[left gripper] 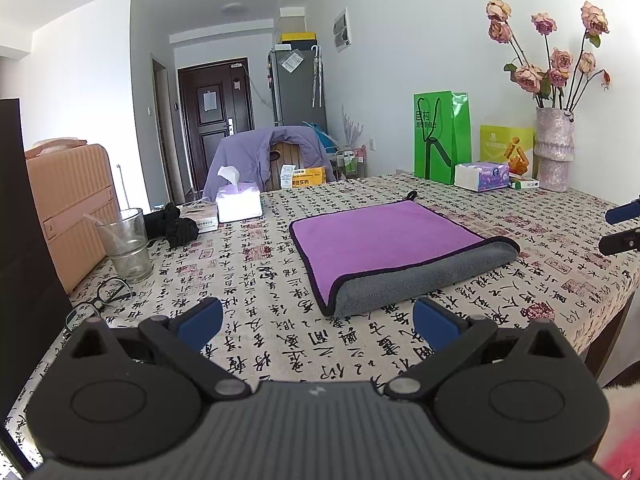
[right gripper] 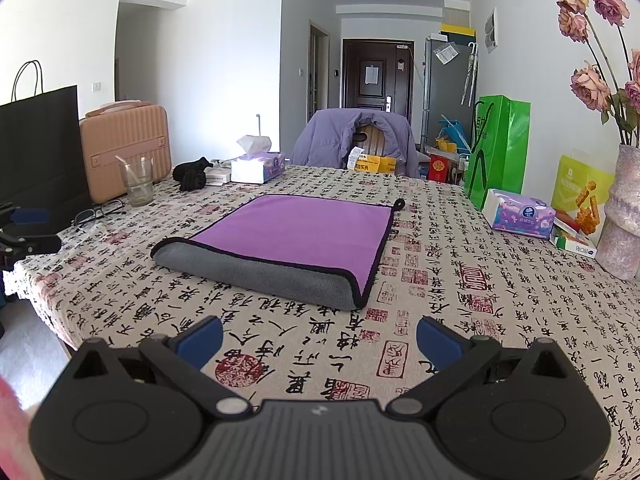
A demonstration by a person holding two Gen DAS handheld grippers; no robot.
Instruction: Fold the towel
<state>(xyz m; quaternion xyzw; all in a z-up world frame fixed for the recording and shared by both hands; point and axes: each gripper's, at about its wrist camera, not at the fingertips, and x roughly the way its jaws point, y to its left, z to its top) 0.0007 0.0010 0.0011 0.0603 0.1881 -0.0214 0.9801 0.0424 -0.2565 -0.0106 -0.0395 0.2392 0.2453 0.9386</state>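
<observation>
A purple towel [left gripper: 380, 236] with a grey underside lies folded on the table, its rolled grey fold along the near edge; it also shows in the right wrist view [right gripper: 296, 232]. My left gripper [left gripper: 316, 320] is open and empty, a short way in front of the towel's near left corner. My right gripper [right gripper: 318, 336] is open and empty, in front of the towel's near right corner. The right gripper's fingers [left gripper: 622, 226] show at the right edge of the left wrist view. The left gripper [right gripper: 28, 228] shows at the left edge of the right wrist view.
The table [right gripper: 480, 320] has a calligraphy-print cloth. On the left stand a glass [left gripper: 128, 244], glasses [left gripper: 104, 296], a black glove [left gripper: 176, 224] and a tissue box [left gripper: 238, 200]. On the right stand a green bag [left gripper: 440, 136], a tissue pack [left gripper: 482, 176] and a vase of roses [left gripper: 554, 148].
</observation>
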